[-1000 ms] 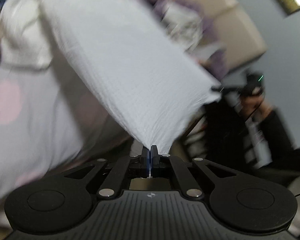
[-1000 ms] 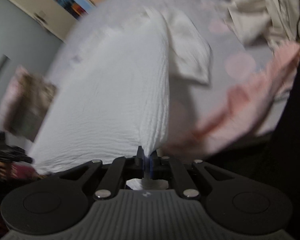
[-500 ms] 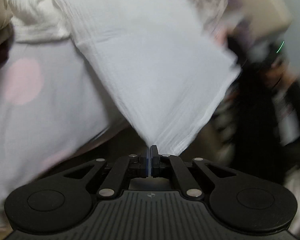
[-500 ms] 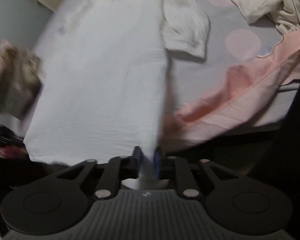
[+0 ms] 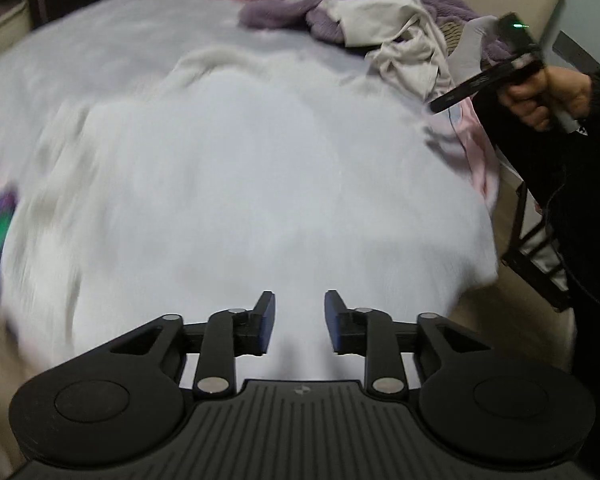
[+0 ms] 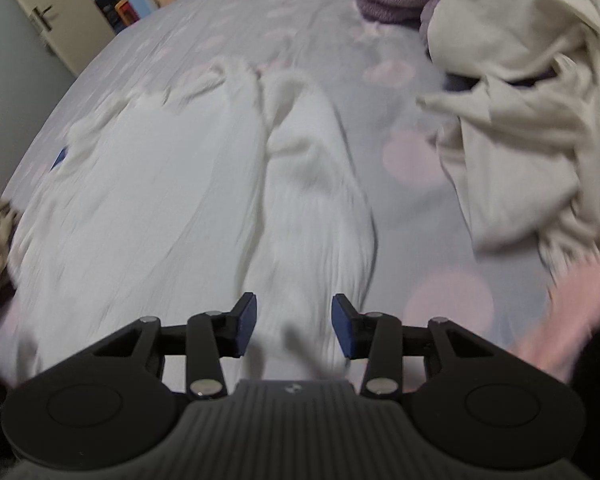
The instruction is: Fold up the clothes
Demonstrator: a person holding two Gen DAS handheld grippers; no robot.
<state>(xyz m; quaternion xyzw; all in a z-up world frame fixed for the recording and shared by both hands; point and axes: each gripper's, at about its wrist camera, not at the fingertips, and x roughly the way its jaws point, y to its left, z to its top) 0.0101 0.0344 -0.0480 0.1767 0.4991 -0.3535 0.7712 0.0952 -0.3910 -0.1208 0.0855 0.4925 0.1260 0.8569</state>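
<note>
So both grippers are let go, white garment (image 5: pixel 236 184) flat on the bed (image 6: pixel 228 12).
Left gripper (image 5: pixel 300 322) and right gripper (image 6: pixel 293 325) hang with jaws spread at the garment's near edge, by the bed's near side; cream clothes (image 6: pixel 524 120) are heaped toward the far right corner.

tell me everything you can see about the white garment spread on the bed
The white garment is a thin, finely ribbed fabric, lying spread mostly flat on the grey bedsheet with pink dots. One side is folded over along its length into a ridge, and the far edge is bunched and wrinkled. Both claws, left and right, are open just above its near edge, gripping nothing.
</note>
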